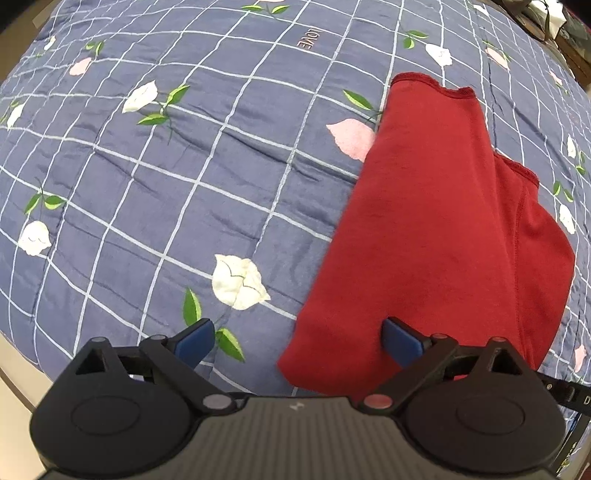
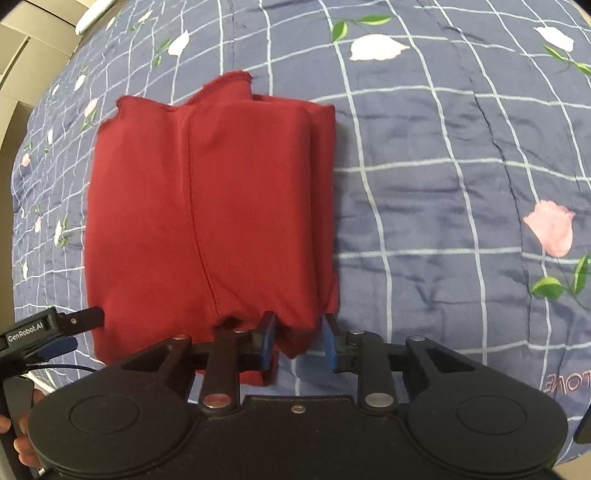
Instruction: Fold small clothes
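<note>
A red garment (image 1: 436, 229) lies folded into a thick rectangle on the blue checked quilt (image 1: 184, 166). In the left wrist view my left gripper (image 1: 298, 339) is open wide. Its right fingertip (image 1: 400, 341) rests over the garment's near edge, and its left fingertip is over bare quilt. In the right wrist view the red garment (image 2: 207, 206) fills the left half. My right gripper (image 2: 299, 341) is shut on its bunched near right corner. The left gripper (image 2: 74, 332) shows at the garment's near left corner.
The quilt (image 2: 443, 184) has white grid lines, flower prints and the word LOVE. Its edge drops off at the near left, over a pale floor (image 1: 14, 373). Dark furniture (image 1: 569, 26) stands at the far right. A person's hand (image 2: 22, 443) holds the left gripper's handle.
</note>
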Demonstrator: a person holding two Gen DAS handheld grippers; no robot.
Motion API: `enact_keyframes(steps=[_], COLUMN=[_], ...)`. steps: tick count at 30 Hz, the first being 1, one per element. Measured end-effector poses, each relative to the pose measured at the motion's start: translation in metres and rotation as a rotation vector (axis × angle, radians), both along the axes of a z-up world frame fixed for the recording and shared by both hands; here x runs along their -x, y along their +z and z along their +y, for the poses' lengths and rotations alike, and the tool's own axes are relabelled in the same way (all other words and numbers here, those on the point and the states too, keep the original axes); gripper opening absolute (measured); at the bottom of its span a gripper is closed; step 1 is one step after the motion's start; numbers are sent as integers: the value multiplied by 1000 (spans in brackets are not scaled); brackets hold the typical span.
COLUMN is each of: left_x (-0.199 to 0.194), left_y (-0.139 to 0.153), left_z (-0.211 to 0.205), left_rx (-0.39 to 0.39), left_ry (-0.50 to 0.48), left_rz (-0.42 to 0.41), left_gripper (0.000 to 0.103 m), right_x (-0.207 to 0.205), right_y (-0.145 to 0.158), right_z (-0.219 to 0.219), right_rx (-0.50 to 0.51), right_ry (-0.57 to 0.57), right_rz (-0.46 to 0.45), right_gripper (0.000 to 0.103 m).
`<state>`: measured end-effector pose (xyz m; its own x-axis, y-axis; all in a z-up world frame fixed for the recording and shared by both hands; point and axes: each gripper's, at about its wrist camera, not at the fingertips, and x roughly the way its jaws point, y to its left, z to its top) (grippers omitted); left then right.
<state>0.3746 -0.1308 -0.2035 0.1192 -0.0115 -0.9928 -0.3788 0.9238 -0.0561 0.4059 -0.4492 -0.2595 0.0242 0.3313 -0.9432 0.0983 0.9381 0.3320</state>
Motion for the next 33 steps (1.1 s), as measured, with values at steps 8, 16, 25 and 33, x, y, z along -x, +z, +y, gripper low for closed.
enact_keyframes(steps=[8,16,25,33], left_x=[1,2,3,5], left_y=[1,2,3,4], left_z=[0,-1,-2,1], left_rx=[-2,-6,-24,-13], left_ry=[-1,-1,-23,-25], left_rz=[-1,-2,28,69], left_gripper=[100,100,102,102], right_x=[4,10,13,20], right_y=[-2,-11,-19,-26], right_z=[3,4,-3,-9], right_rx=[15,29,37,29], right_ry=[5,-14,-62,-102], right_rz=[2,40,82,130], right_gripper=[30,36,71,99])
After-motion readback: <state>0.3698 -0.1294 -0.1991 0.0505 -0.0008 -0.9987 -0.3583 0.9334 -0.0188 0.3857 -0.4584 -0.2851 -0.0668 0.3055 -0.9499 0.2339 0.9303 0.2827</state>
